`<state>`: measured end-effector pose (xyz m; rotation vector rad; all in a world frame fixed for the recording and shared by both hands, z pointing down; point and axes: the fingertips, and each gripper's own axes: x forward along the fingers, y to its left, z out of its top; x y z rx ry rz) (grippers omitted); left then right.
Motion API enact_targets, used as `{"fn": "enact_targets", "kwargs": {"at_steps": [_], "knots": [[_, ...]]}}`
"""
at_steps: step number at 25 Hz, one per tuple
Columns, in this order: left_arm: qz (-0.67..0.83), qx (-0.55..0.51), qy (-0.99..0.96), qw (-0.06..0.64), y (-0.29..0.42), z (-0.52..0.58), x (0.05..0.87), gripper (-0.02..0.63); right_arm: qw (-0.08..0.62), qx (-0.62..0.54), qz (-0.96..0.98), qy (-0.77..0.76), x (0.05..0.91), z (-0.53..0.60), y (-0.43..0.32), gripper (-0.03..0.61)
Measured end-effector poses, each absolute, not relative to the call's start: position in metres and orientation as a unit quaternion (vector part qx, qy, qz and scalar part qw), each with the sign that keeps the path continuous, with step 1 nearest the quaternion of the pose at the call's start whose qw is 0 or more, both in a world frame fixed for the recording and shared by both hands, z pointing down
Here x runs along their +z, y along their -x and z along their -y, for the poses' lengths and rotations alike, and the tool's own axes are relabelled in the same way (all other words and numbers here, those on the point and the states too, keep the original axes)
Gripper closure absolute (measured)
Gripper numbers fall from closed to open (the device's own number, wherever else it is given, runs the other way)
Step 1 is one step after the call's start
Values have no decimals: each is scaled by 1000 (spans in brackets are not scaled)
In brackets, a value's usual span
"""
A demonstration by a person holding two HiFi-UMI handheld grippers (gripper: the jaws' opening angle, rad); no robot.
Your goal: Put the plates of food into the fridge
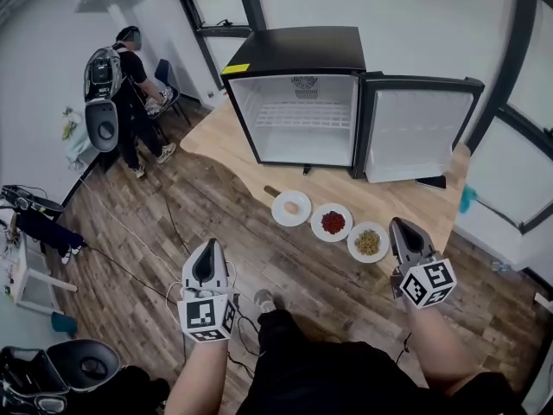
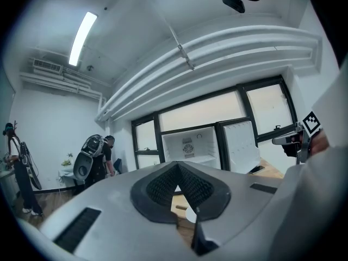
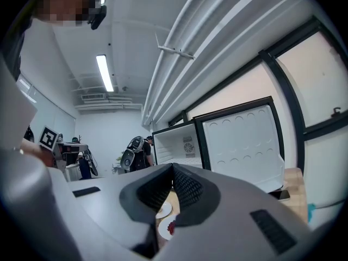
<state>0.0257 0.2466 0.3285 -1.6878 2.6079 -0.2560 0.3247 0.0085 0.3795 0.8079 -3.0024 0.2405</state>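
Three white plates lie in a row on the wooden table [image 1: 226,135] in front of the fridge: one with an egg [image 1: 291,207], one with red food [image 1: 332,222], one with green-yellow food [image 1: 368,242]. The black mini fridge [image 1: 302,102] stands with its door [image 1: 416,132] swung wide to the right, showing a bare white inside and wire shelf. My left gripper [image 1: 207,246] hangs over the floor, short of the table, its jaws shut and holding nothing. My right gripper [image 1: 400,226] is just right of the green-yellow plate, shut and holding nothing. The right gripper view shows the red plate [image 3: 169,227] below the jaws.
A person with a backpack [image 1: 117,80] bends over a chair at the far left. A dark phone [image 1: 429,182] lies on the table below the fridge door. Cables trail over the wood floor [image 1: 147,240]. Windows and a white ledge line the right side.
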Motion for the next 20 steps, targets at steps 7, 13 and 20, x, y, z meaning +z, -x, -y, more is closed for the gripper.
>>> {"fn": "enact_targets", "kwargs": {"at_steps": [7,13,20], "knots": [[-799,-74,597,25,14,-173,334,609,13,81,946,-313,388,24,-305,557],[-764,-71,640,44,75,-118,327,609,17,80,932,-353,390,40,-251,557],[-718,-72,691,41,145,-59,338,609,27,73,907,-413,388,63,-188,557]]}}
